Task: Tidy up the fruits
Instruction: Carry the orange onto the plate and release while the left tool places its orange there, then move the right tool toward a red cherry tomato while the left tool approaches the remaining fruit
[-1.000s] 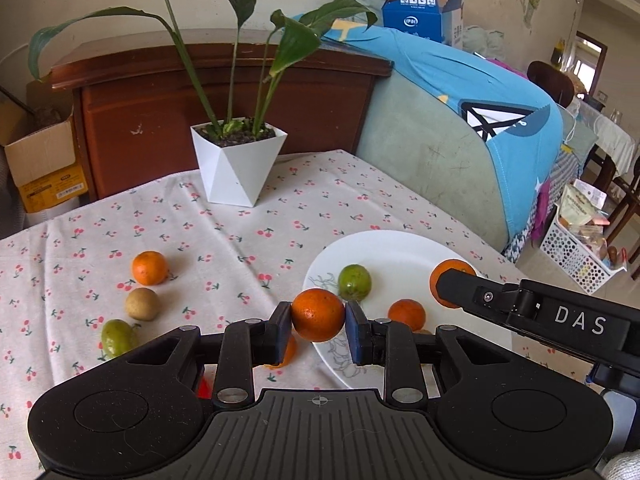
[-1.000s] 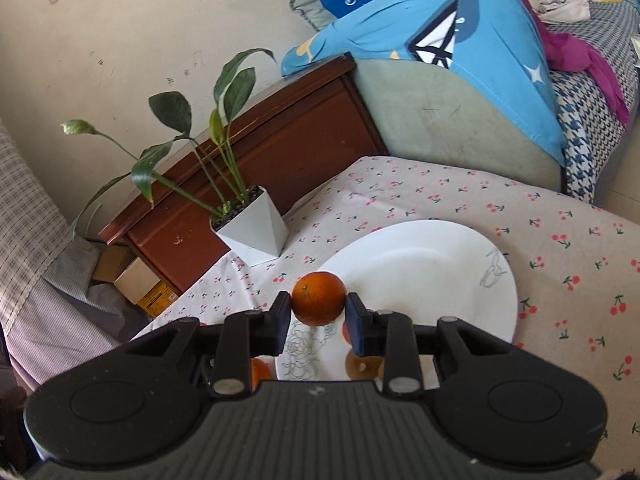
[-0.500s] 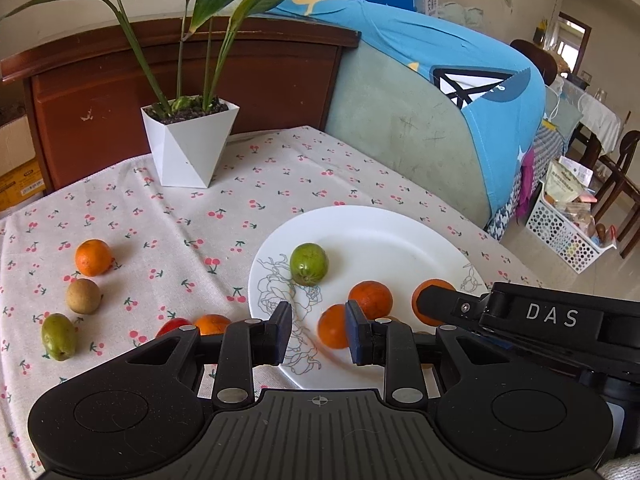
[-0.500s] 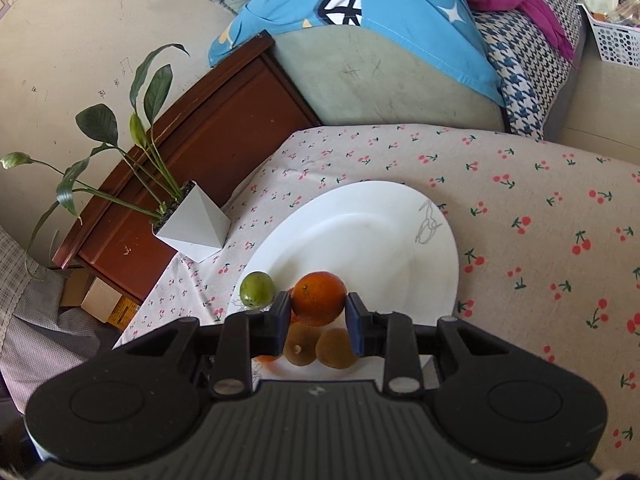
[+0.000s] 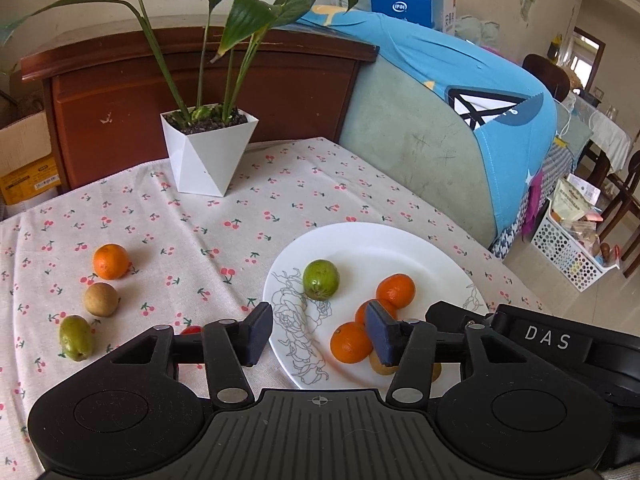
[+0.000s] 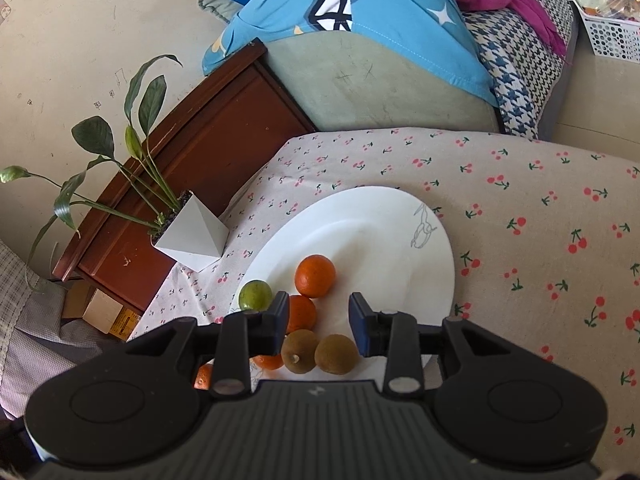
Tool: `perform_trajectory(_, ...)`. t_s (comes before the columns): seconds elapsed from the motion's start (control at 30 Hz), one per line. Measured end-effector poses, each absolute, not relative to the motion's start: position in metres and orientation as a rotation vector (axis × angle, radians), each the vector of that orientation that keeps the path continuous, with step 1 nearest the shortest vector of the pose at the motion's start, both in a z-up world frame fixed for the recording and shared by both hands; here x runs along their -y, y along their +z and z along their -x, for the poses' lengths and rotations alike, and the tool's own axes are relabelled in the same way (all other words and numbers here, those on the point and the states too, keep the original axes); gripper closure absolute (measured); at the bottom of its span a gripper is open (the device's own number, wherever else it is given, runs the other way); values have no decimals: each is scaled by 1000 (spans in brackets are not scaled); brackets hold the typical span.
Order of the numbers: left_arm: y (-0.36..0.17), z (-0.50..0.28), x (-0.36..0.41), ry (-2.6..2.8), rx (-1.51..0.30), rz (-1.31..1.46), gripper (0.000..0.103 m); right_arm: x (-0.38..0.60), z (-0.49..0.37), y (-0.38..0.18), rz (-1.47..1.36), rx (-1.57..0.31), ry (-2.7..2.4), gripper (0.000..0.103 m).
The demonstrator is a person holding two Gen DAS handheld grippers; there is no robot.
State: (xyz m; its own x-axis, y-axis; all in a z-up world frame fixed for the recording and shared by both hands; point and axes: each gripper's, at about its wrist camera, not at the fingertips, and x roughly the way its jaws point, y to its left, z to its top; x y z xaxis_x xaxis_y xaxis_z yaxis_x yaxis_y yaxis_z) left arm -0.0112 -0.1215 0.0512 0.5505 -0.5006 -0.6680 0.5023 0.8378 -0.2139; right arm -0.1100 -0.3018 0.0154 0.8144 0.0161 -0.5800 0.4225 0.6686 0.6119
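A white plate point(image 5: 400, 252) holds a green fruit point(image 5: 321, 279), three oranges, one at the front point(image 5: 350, 342), and two brown kiwis. In the right wrist view the plate point(image 6: 384, 236) shows an orange point(image 6: 315, 275), the green fruit point(image 6: 255, 295) and the kiwis point(image 6: 335, 353). My left gripper point(image 5: 318, 334) is open and empty over the plate's near left rim. My right gripper point(image 6: 319, 322) is open and empty just above the fruit. On the cloth to the left lie an orange point(image 5: 111, 261), a brown kiwi point(image 5: 101, 299), a green fruit point(image 5: 76, 337) and a red fruit point(image 5: 190, 329), mostly hidden.
A white pot with a plant point(image 5: 208, 152) stands at the back of the table. Behind it is a wooden cabinet point(image 5: 200, 80). A sofa with a blue cover point(image 5: 460, 128) borders the table's right side. The right gripper's body point(image 5: 548, 340) is at the plate's right.
Both grippers opened. Each let its orange go onto the plate. The left gripper drew back a little.
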Motion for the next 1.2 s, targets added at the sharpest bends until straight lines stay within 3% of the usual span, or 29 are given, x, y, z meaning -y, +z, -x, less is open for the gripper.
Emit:
perform_trajectory(0.73, 83, -23, 17, -303, -839, 14, 49, 222, 93, 35, -572, -616, 89, 65)
perform_trajectory(1.2, 49, -29, -13, -255, -895, 43, 49, 166, 74, 19, -413, -676, 218, 65)
